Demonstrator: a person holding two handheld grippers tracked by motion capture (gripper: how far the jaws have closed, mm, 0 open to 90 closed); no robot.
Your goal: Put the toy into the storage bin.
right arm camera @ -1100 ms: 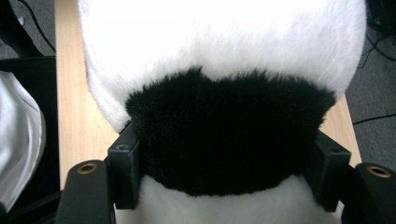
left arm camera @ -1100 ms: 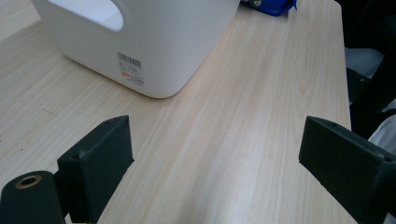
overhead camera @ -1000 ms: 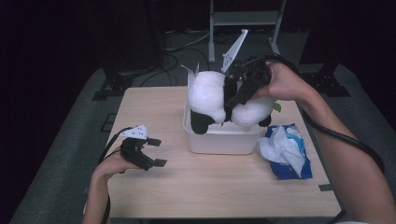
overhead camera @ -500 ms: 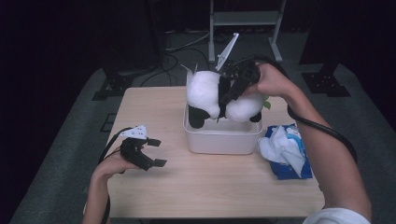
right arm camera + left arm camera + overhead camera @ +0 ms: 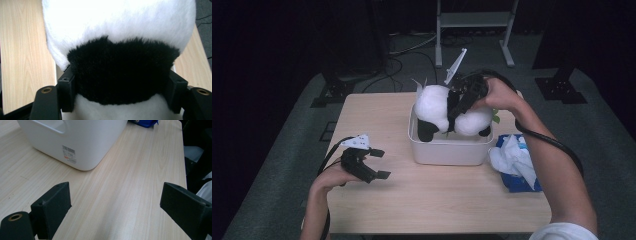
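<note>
Plush panda (image 5: 447, 107), fluffy and rounded, seemingly over white plastic bin (image 5: 447, 150), clamped by right claw (image 5: 457, 102); left claw (image 5: 379, 162) open, empty

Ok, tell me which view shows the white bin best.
The high view: the white bin shows whole on the table, with the panda plush in it. The left gripper view gives one lower corner with a barcode label. In the right gripper view the plush hides nearly all of it.

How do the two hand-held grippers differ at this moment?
The right hand-held gripper is clamped on the panda plush above the white bin; the left hand-held gripper is open and holds nothing. The right is raised over the bin; the left stays low above the table. Both have black jaws.
</note>
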